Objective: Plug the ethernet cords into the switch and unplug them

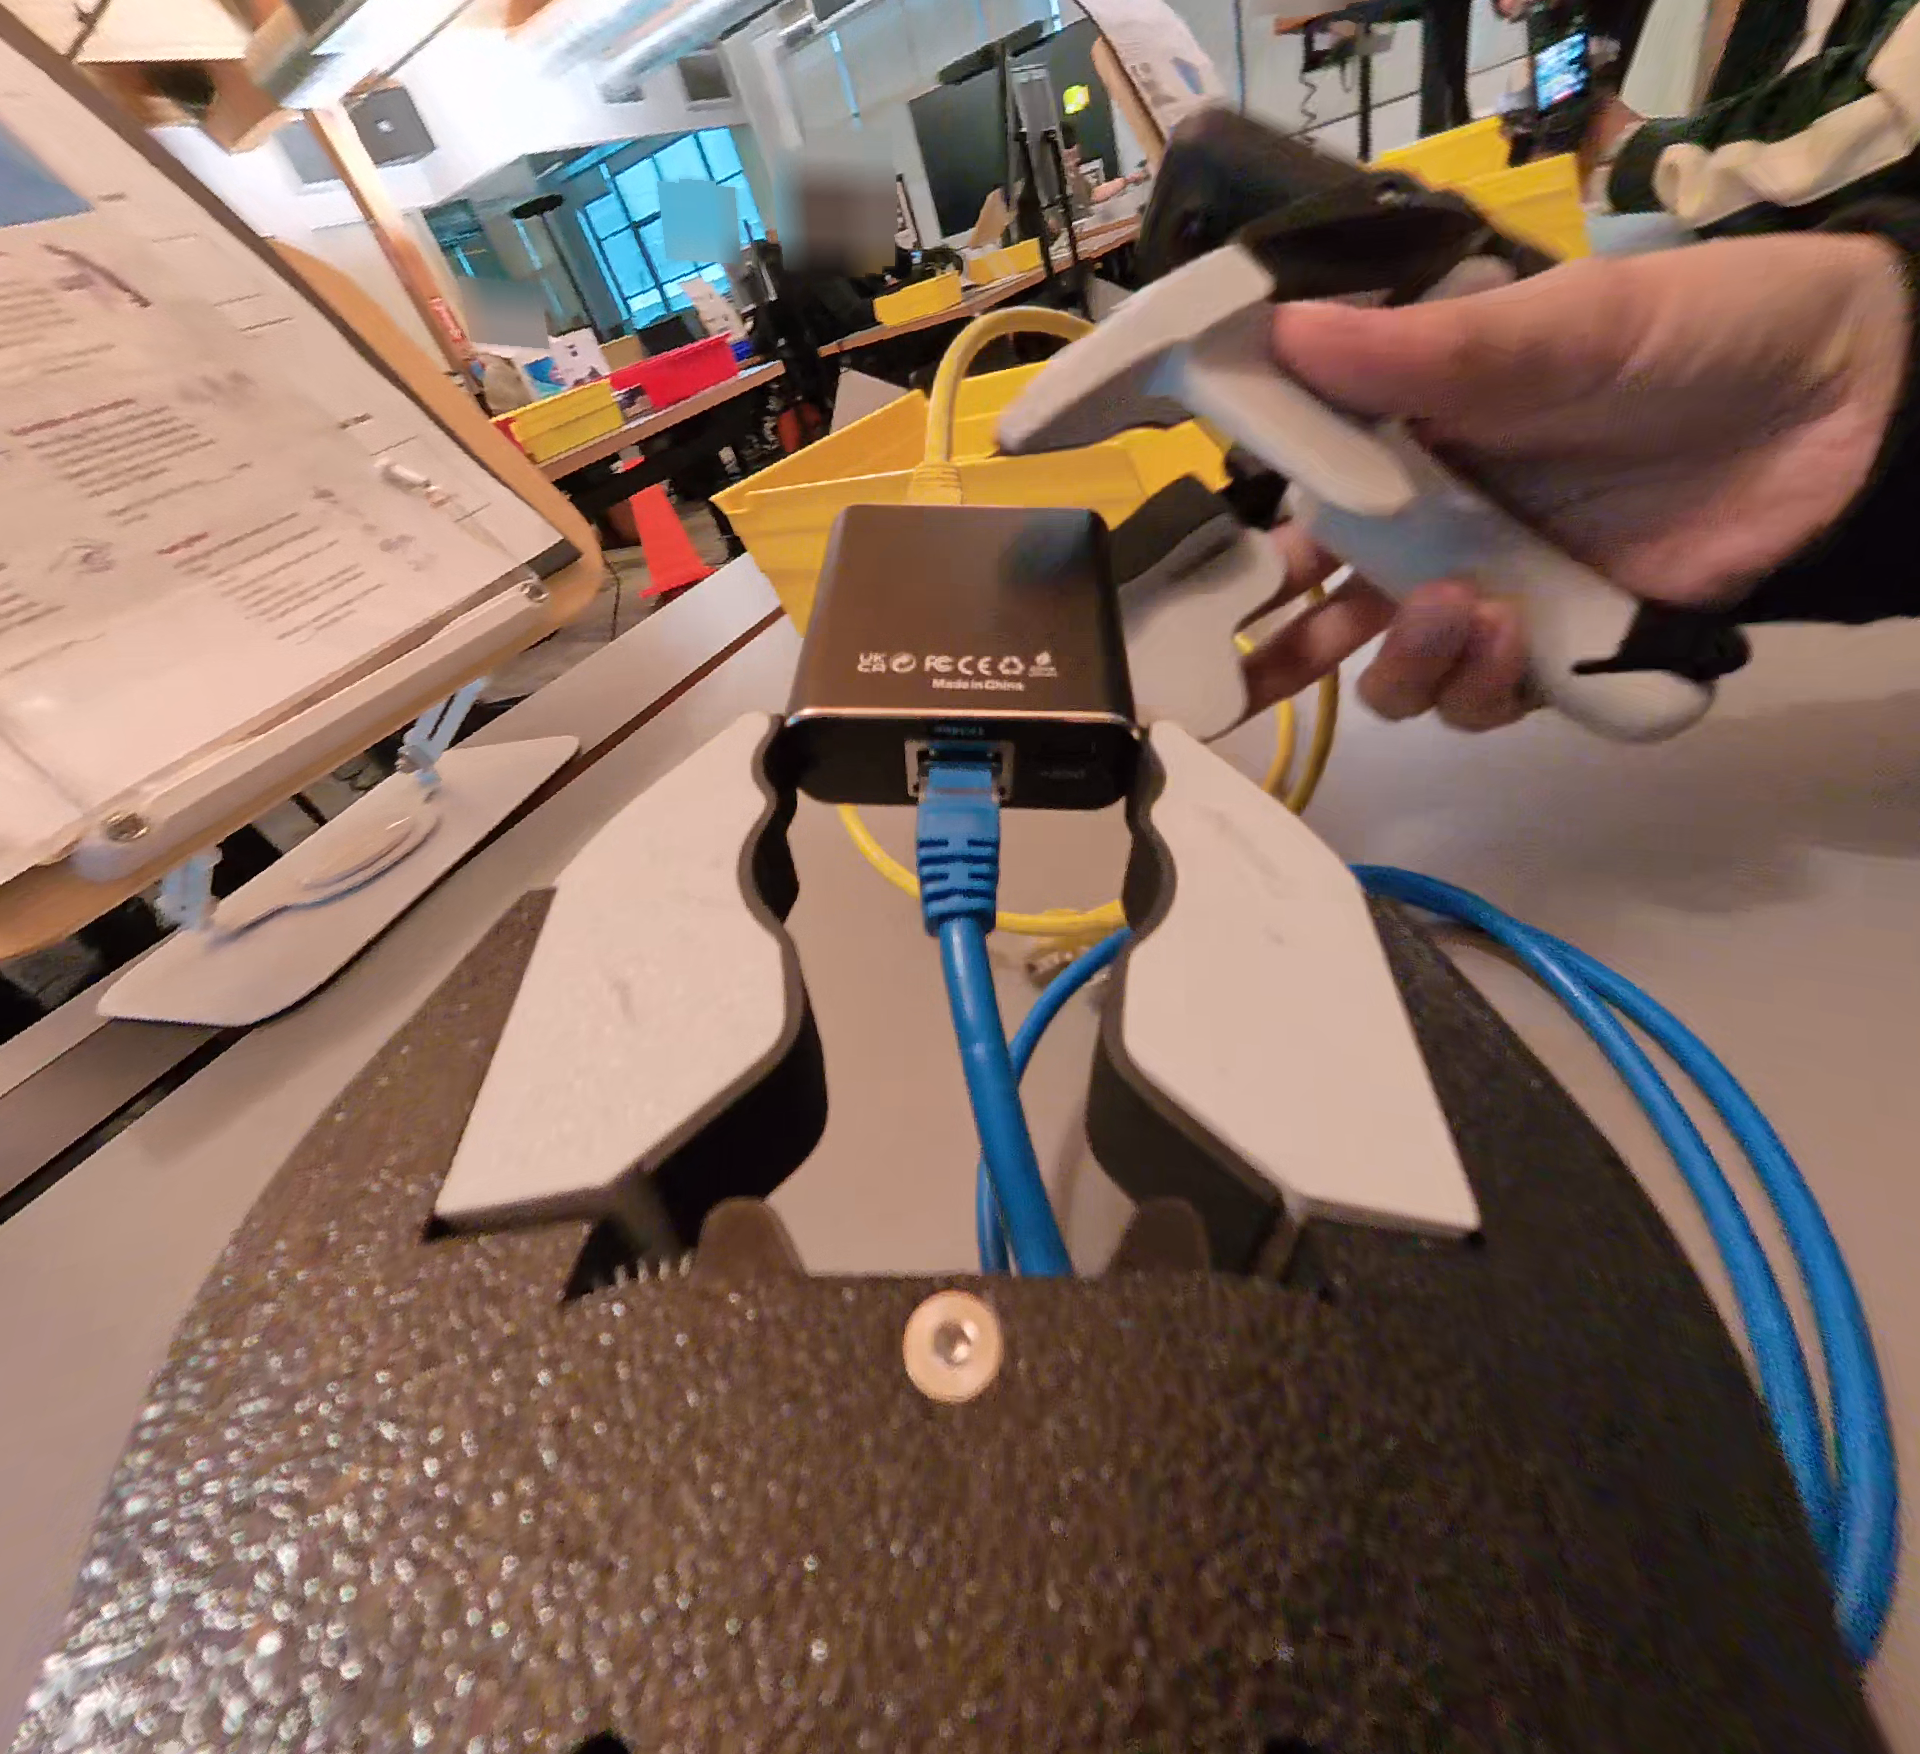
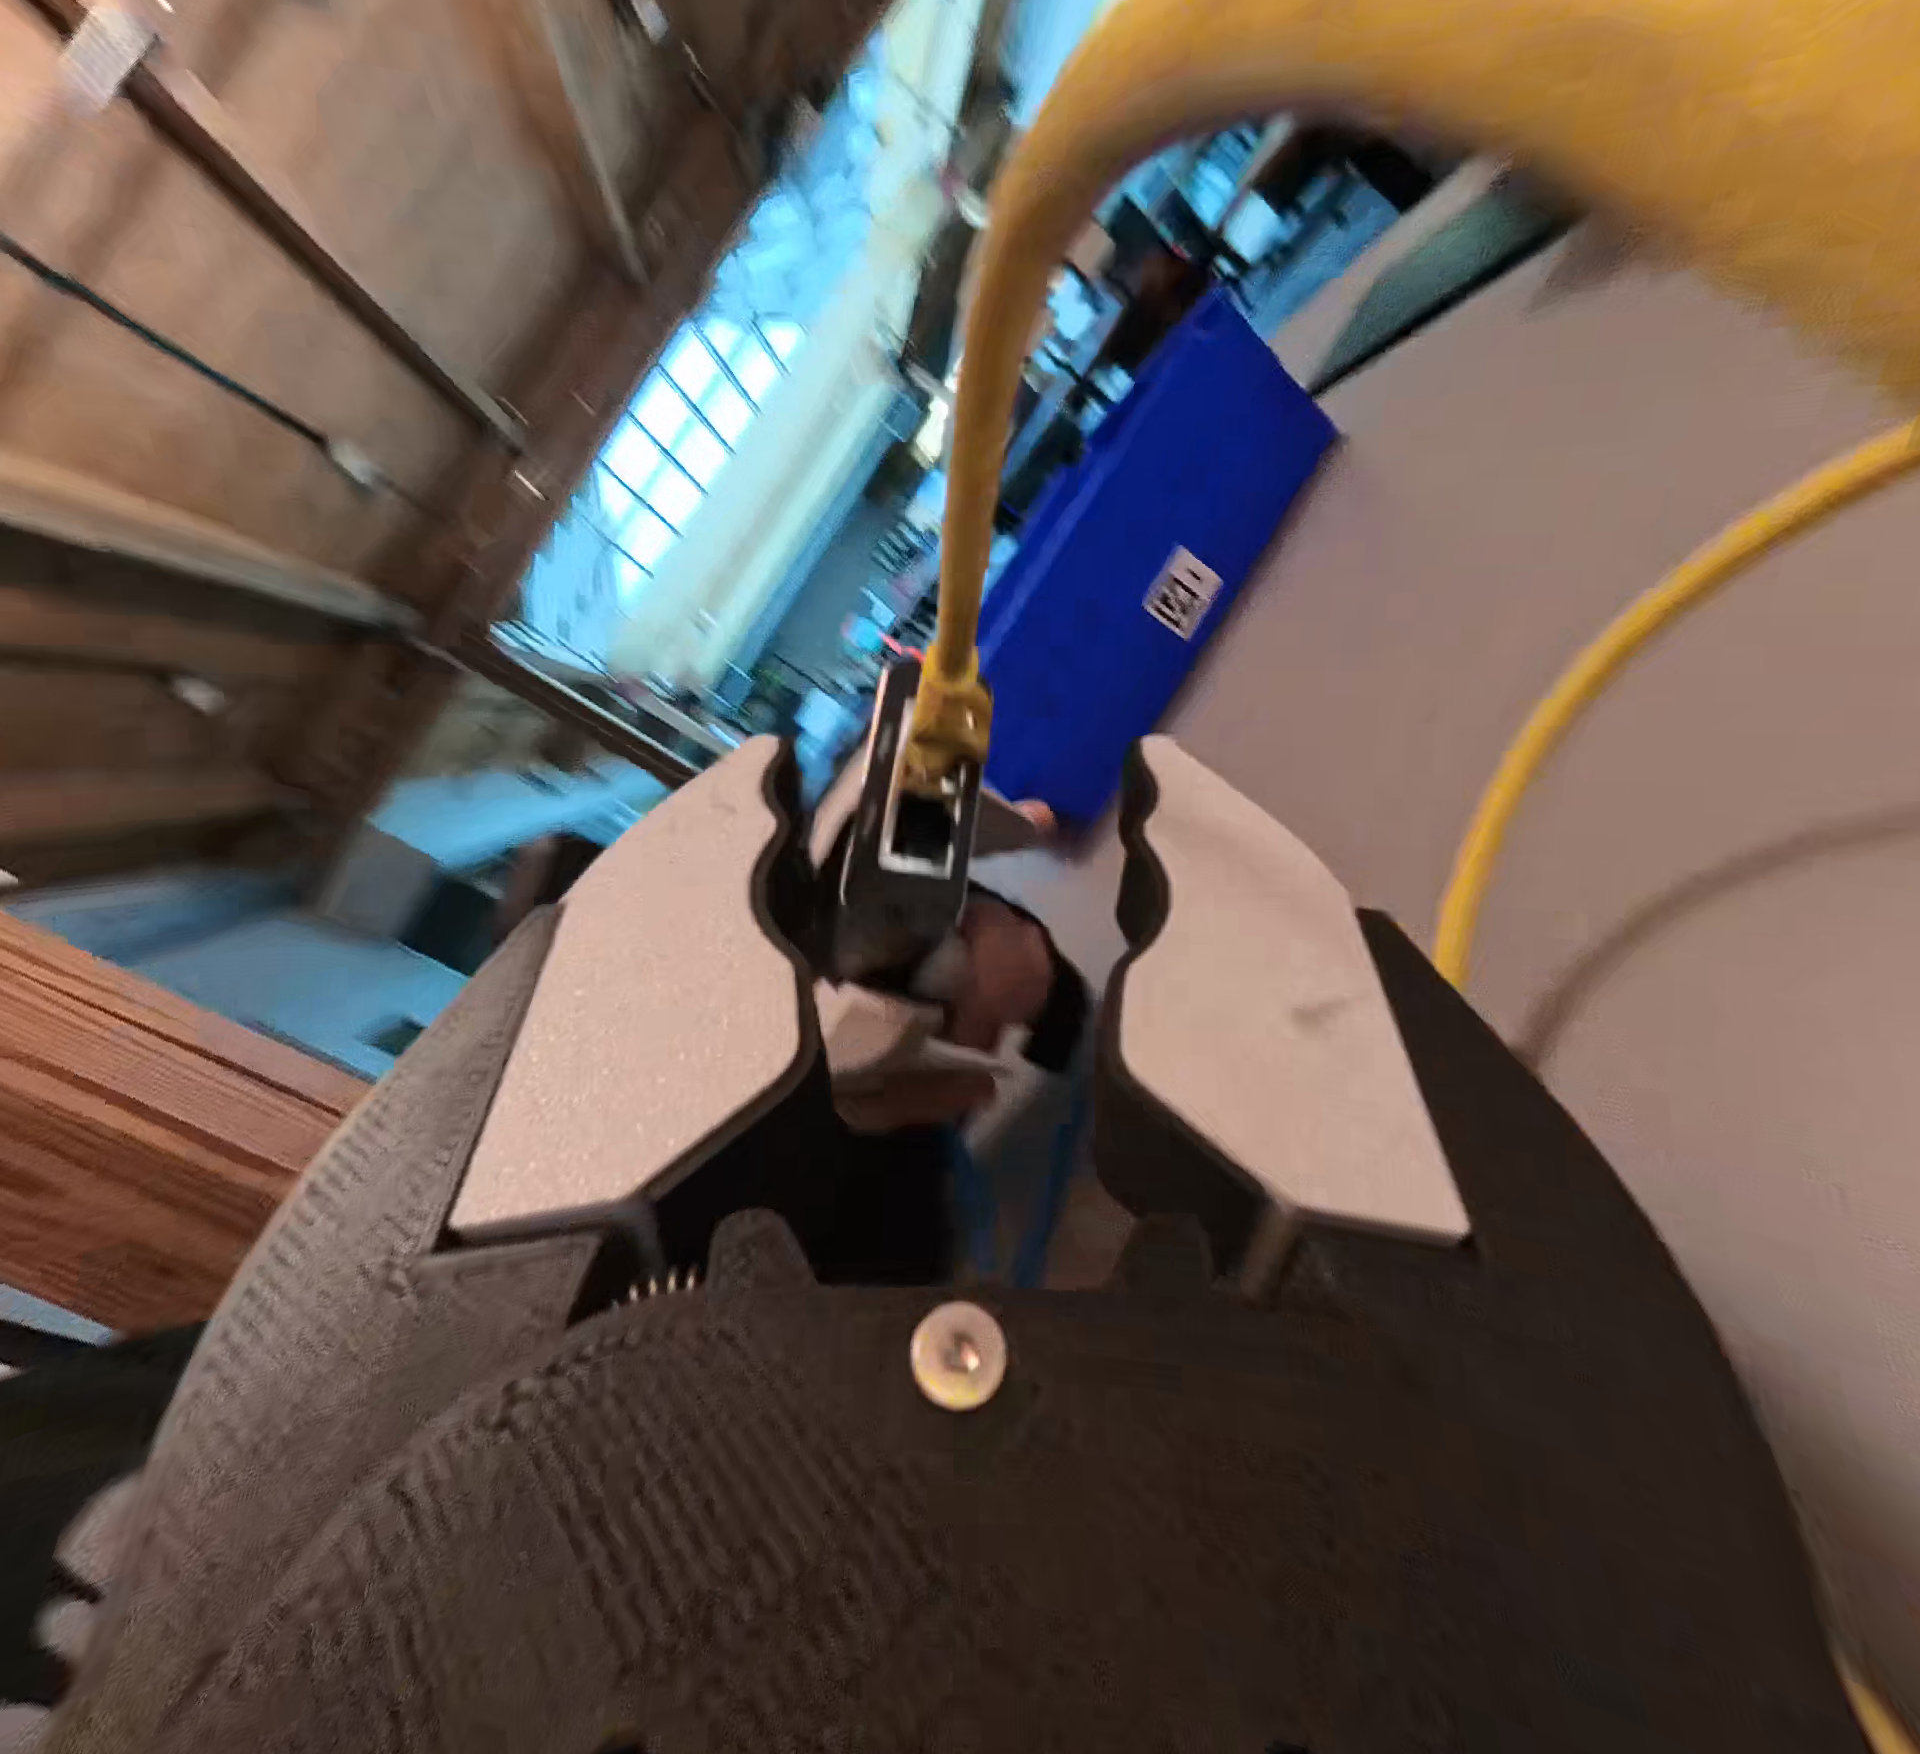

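My left gripper [image 1: 961, 759] is shut on the black switch [image 1: 956, 603] and holds its near end by the sides above the grey table [image 1: 1558, 873]. A blue ethernet cord [image 1: 961, 873] is plugged into the near port and loops back to the right. A yellow cord [image 1: 951, 385] is plugged into the far end. My right gripper [image 1: 1091, 509], held by a hand, is open around the switch's far right corner. In the right wrist view the right gripper [image 2: 961, 769] is open, with the switch [image 2: 904, 873] end-on between its fingers, showing an empty port below the yellow plug [image 2: 951, 717].
A document stand with papers [image 1: 208, 416] stands at the left on a white base. A yellow bin [image 1: 810, 499] sits behind the switch. A blue bin [image 2: 1122, 582] shows beyond it in the right wrist view. The yellow cord lies looped on the table [image 2: 1538, 728].
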Available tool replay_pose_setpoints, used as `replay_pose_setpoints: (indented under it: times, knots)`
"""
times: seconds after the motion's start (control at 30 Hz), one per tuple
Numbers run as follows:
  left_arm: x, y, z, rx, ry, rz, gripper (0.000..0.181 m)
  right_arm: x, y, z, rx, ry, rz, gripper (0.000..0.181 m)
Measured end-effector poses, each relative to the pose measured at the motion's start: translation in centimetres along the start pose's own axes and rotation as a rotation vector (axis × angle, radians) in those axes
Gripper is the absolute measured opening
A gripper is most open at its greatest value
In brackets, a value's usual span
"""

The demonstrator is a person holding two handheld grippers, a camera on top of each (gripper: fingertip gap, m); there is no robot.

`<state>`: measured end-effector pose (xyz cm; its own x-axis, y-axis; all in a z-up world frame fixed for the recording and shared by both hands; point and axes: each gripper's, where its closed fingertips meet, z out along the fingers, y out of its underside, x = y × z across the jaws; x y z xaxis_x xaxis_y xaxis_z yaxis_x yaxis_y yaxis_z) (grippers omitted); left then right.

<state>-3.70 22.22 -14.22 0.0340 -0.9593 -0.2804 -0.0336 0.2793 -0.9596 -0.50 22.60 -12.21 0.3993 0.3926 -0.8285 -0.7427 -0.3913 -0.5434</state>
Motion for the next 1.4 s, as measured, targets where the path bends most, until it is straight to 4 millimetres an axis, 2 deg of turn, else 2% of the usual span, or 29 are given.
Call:
replay_pose_setpoints:
  times: [0.07, 0.17, 0.4, 0.5, 0.97, 1.27, 1.4]
  knots:
    - [0.5, 0.0, 0.1, -0.002, 0.029, -0.002, 0.060, 0.2, -0.7, 0.0, 0.092, -0.040, 0.080, 0.046]
    - [0.7, 0.2, 0.3, -0.016, 0.040, -0.017, 0.060, 0.6, -1.2, -0.5, 0.176, -0.035, 0.097, 0.029]
    - [0.3, 0.6, 0.5, -0.035, 0.018, -0.059, 0.061, 1.1, -0.3, -0.1, 0.172, -0.015, 0.123, 0.023]
    - [0.2, 0.9, 0.5, -0.055, 0.006, -0.049, 0.060, 1.4, -0.2, 0.0, 0.214, -0.019, 0.181, 0.014]
    - [0.3, 1.6, 0.8, -0.109, -0.031, 0.042, 0.060, 2.0, -0.1, -0.3, 0.303, -0.069, 0.278, 0.013]
    - [0.1, 1.5, 0.8, -0.110, -0.046, 0.055, 0.060, 1.9, -0.1, -0.1, 0.291, -0.104, 0.233, 0.012]
    - [-0.1, 1.5, 0.8, -0.111, -0.063, 0.080, 0.060, 1.3, -0.4, -0.1, 0.285, -0.164, 0.176, 0.012]
